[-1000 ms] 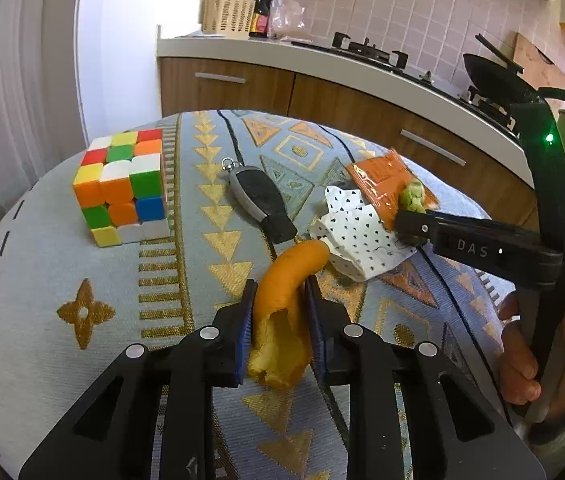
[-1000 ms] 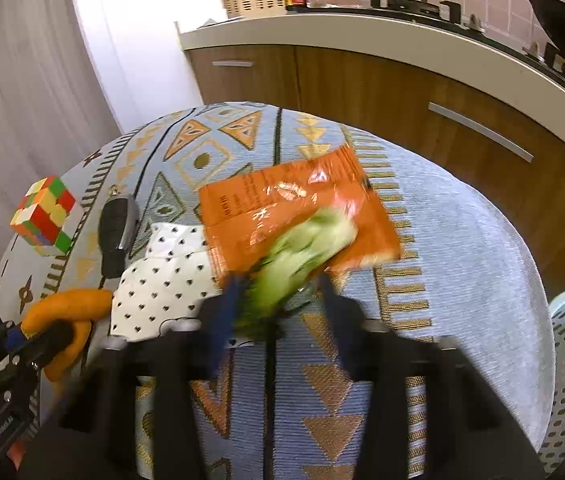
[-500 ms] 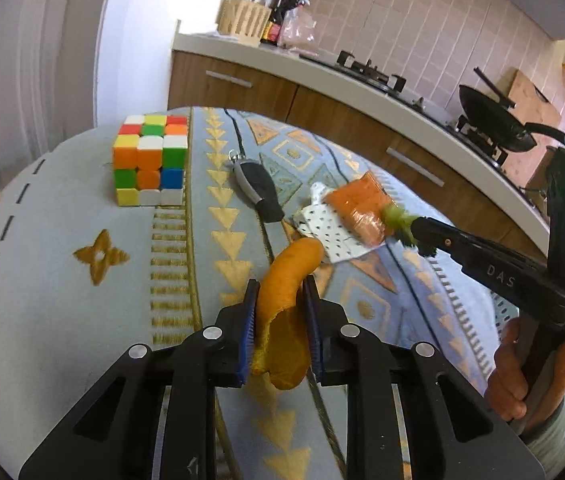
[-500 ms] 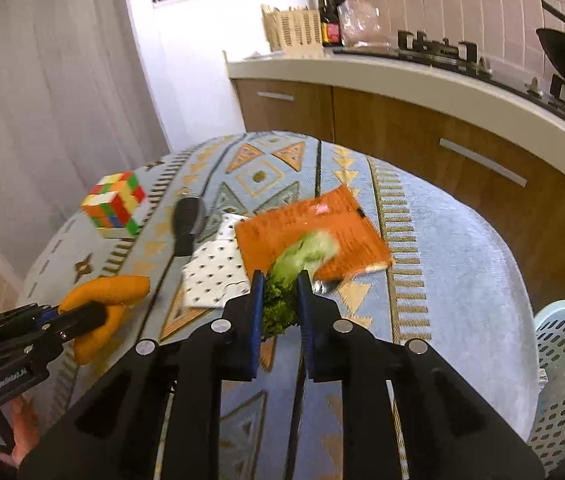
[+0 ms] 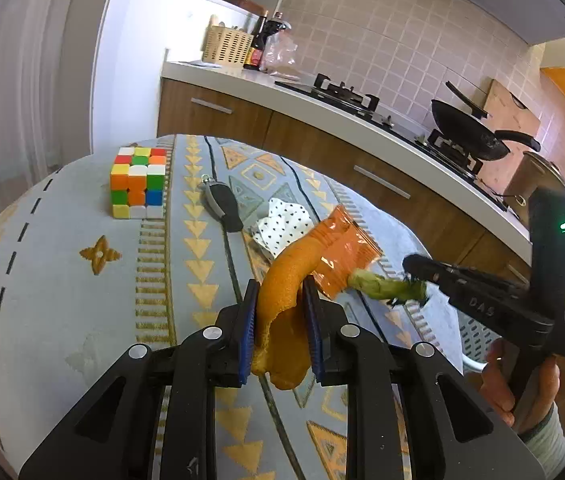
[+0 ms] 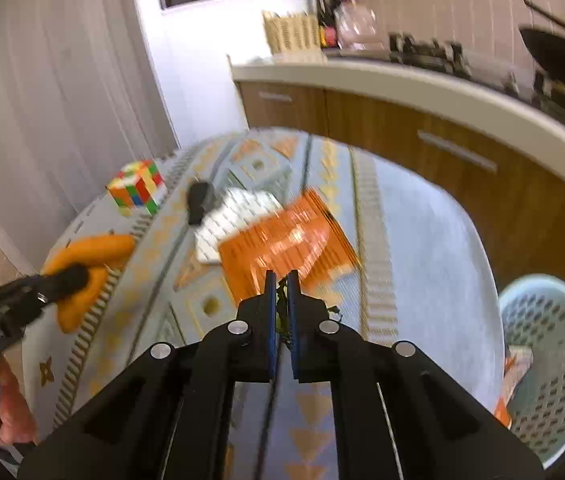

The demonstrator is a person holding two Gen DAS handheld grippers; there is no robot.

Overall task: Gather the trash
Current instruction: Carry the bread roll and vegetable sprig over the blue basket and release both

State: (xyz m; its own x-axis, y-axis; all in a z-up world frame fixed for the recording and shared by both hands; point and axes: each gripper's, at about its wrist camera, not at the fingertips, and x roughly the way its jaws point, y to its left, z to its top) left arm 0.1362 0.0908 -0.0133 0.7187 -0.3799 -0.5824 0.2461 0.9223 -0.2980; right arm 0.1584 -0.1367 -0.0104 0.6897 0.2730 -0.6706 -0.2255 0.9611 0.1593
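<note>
My left gripper [image 5: 280, 296] is shut on an orange peel [image 5: 286, 280] and holds it above the patterned tablecloth [image 5: 62, 280]. My right gripper [image 6: 281, 280] is shut on a green vegetable scrap [image 5: 382, 285], which hangs from its tip in the left wrist view; only a sliver shows between the pads in its own view. An orange snack wrapper [image 5: 344, 252] and a crumpled white dotted paper [image 5: 282, 224] lie on the table beyond. The peel also shows at the left of the right wrist view [image 6: 82, 264]. A pale perforated trash basket [image 6: 550, 360] stands off the table's right edge.
A colour cube [image 5: 138, 182] and a black key fob [image 5: 222, 204] lie on the table's far left. A wooden counter [image 5: 322, 148] with stove and pan runs behind. The basket holds an orange wrapper piece [image 6: 516, 364].
Both grippers have lifted up off the table with their loads. The right gripper has moved right, away from the orange wrapper, toward the basket side.
</note>
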